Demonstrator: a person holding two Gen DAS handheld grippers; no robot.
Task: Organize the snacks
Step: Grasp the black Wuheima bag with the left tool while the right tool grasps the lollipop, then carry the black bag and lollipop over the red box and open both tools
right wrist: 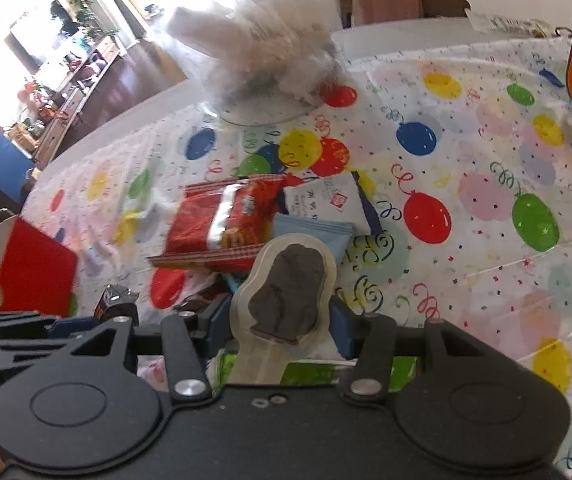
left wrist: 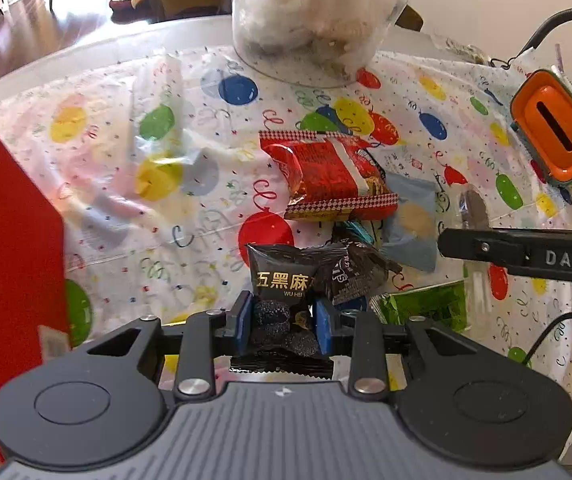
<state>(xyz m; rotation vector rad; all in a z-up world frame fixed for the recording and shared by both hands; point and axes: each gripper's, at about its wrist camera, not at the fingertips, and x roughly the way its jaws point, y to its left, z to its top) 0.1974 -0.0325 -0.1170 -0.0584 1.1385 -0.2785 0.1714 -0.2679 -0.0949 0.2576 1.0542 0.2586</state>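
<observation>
Our left gripper (left wrist: 282, 320) clamps a light, crinkly black packet (left wrist: 281, 300); our right gripper (right wrist: 281, 320) seemingly pinches a slippery clear pouch (right wrist: 286, 296) mid-body.

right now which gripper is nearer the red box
Left. The left gripper, shut on a black snack packet, sits right beside the red box; the right gripper, holding a clear-wrapped dark snack, is farther right.

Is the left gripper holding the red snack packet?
No, the left gripper is shut on a black snack packet; the red packet lies on the table.

Balloon-patterned tablecloth (left wrist: 125, 184); red checker-edged packet (left wrist: 326, 176); black packet (left wrist: 277, 276), gold lettering.
</observation>
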